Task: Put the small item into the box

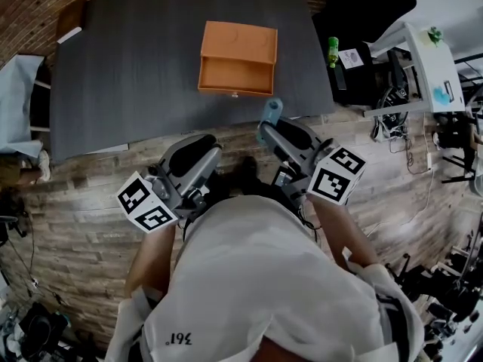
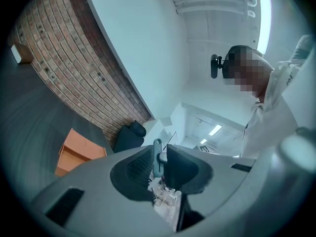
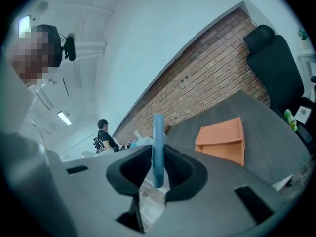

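Left gripper (image 1: 210,149) hangs low over the floor, short of the table's (image 1: 151,51) near edge, doing no work atm. Its jaws stand close w/ a narrow gap. A teal sliver shows in that gap in the left gripper view, but can't tell if it's pinched there or just seen beyond, so grip is unclear.

Mid-table, well ahead of both grippers, sits the orange box (image 1: 238,57). Its drawer (image 1: 235,78) is pulled out toward the person and looks empty as far as visible.

A bit right of that, the right gripper (image 1: 269,127) is clamped on the small item (image 1: 273,110), a flat blue piece standing upright btwn the jaws w/ its top end poking past the tips. It's in the air at the table's near edge, not yet over the box.

Step in hand, imo: carry phase. Item is in grip, nothing placed.

Next move needs the right gripper fwd and slightly left until the item is above the open drawer. Then lower it inside the walls before the jaws part. Item stands tall in the grip, so it prob needs a low release so it doesn't tip out over the front lip.
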{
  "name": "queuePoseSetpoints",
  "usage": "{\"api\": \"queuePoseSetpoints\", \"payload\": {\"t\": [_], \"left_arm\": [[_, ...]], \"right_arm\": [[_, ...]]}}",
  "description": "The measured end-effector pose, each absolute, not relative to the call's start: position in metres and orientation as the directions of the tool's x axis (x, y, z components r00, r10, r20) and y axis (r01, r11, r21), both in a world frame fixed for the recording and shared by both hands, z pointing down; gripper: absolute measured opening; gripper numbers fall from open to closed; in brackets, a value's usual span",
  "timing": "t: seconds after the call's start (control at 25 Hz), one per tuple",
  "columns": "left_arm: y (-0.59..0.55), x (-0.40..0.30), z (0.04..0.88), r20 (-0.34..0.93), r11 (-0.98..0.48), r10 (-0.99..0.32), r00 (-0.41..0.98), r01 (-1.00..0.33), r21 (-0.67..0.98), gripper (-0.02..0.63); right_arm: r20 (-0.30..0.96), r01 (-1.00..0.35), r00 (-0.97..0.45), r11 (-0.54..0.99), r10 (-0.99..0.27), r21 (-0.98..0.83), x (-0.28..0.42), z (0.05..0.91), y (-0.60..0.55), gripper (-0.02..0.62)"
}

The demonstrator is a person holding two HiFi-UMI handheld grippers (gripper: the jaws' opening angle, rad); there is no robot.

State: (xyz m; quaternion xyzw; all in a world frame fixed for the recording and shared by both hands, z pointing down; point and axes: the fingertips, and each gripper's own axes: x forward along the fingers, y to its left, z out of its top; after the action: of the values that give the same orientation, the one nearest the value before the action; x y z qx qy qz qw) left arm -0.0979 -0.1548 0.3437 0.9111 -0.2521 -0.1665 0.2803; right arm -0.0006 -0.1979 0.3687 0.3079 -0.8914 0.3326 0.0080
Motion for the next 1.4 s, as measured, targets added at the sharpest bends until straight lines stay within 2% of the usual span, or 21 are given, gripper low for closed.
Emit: {"api": "queuePoseSetpoints", "payload": {"t": [0.64,1.4], "left_arm": [[-0.200,-0.096,0.324,-0.136,-0.759,-0.560,0.817,-0.439,0.480,0.083],[-0.284,-0.102,0.334,0.040,-0.719,-0.634,0.772,-0.608,0.336,0.081]], "right_arm": [[0.226,-0.590,-0.801,0.666,-0.555,-0.456,0.020,0.346,-0.258,0.087],[0.297,-0.590,-0.800,0.773,-0.521,-0.232,-0.004,0.341,-0.329,0.087]]}}
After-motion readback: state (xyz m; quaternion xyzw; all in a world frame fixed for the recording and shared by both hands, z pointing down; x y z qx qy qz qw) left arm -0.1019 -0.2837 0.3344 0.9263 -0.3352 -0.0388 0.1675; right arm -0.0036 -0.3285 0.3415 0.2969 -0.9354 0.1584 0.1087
